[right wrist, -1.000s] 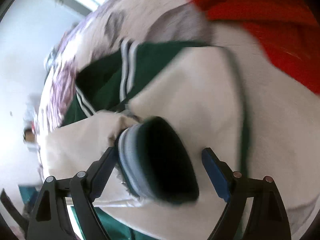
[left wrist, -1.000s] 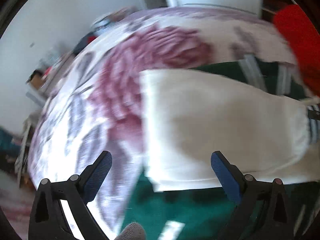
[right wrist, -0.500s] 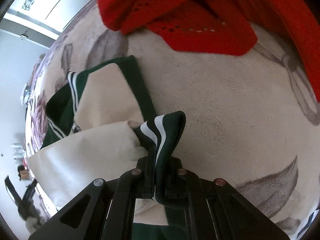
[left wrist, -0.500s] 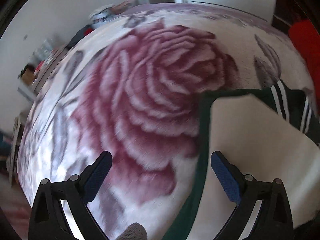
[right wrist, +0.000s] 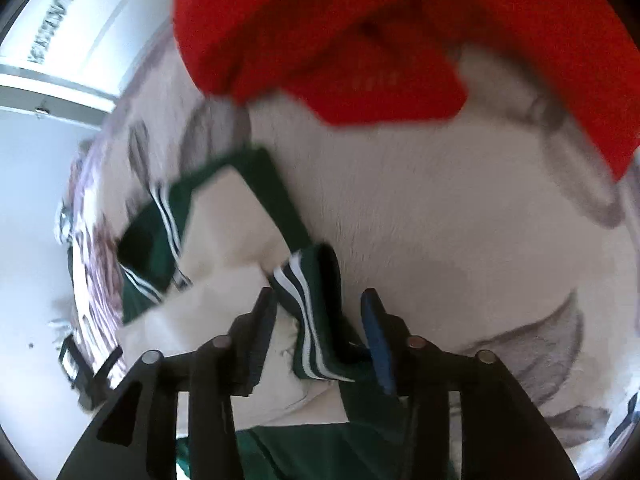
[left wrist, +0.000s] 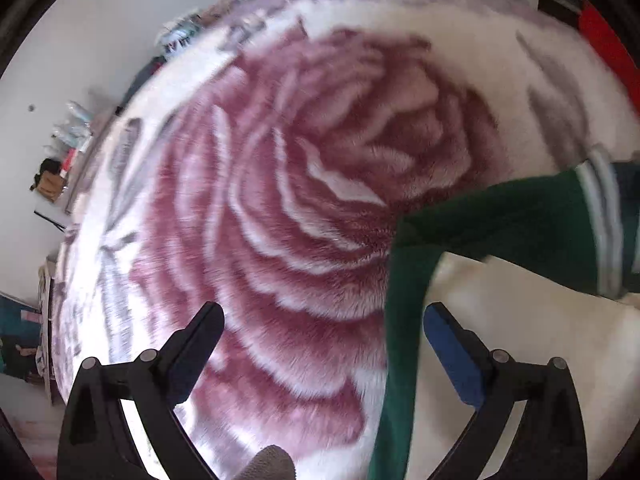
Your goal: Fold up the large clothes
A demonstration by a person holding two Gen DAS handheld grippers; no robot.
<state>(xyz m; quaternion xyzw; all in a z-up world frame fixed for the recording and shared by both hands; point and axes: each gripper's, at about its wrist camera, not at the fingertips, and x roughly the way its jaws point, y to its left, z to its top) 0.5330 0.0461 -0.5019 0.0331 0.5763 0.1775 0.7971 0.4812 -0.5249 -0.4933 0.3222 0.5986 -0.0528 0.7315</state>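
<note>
I log: jacket (right wrist: 224, 216) flat on bed blanket (left wrist: 304, 208) | right hand-held gripper (right wrist: 320, 316) jaws just opening, striped cuff (right wrist: 308, 304) loose between | left hand-held gripper (left wrist: 324, 324) spread, empty | red garment (right wrist: 360, 32) beyond

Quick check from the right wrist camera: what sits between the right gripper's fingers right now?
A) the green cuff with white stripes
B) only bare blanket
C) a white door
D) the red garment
A: the striped green cuff lies between the fingers of the right gripper, whose jaws have just been opening and no longer press on it; the red garment lies farther off on the blanket.
</note>
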